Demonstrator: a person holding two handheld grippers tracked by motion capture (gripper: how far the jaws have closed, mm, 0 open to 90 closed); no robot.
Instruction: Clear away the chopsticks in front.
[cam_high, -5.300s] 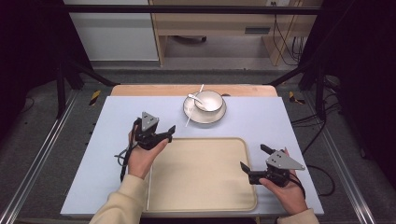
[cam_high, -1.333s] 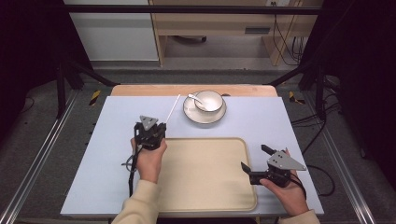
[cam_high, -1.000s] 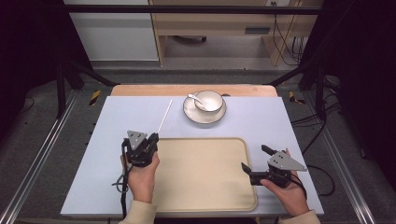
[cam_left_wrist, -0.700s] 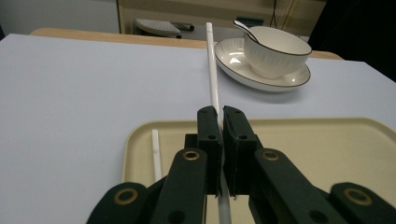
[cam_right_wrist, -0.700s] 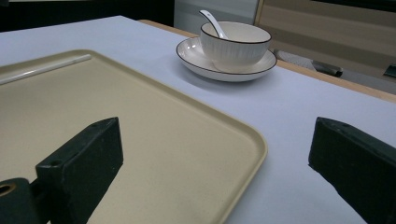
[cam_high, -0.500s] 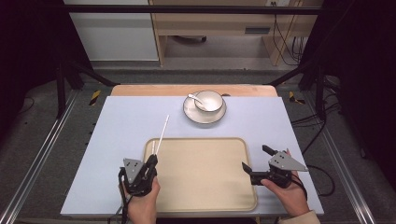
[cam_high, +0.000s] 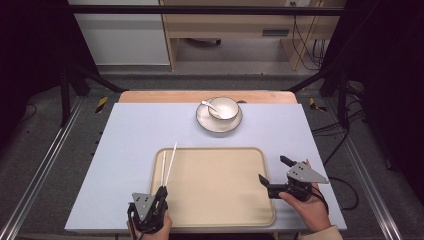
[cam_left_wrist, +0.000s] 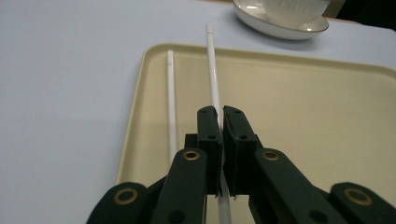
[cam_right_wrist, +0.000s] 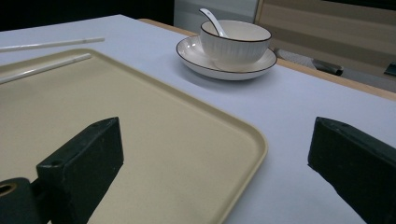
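a: pulled right back toward the near edge of the table, that left gripper (cam_high: 161, 192), away from the bowl (cam_high: 223, 107) and saucer (cam_high: 219, 120) where it hovered a few seconds ago.

b: and clamped on a white chopstick (cam_high: 170, 163), carried along the whole way. tip now poking past the tray's (cam_high: 260, 155) far left corner, the rest slanting over the tray's left side.

a: looked like half of a pair being moved. second chopstick (cam_high: 163, 167) already lying in the tray just beside it, near the left rim. probably only the lowering and letting go left for this one.

b: right gripper (cam_high: 275, 176) hardly shifted: spread wide, holding nothing, parked by the tray's right edge.

a: left gripper view much better on the grip itself: jaws shut tight on the chopstick (cam_left_wrist: 214, 88), the other chopstick (cam_left_wrist: 171, 100) flat on the tray (cam_left_wrist: 140, 116) just to its left. couldn't judge from above whether the held one touched the tray.

b: right gripper view gave the spoon (cam_right_wrist: 212, 21) standing in the bowl (cam_right_wrist: 235, 39) on its saucer (cam_right_wrist: 196, 58), well apart from the tray (cam_right_wrist: 247, 135).
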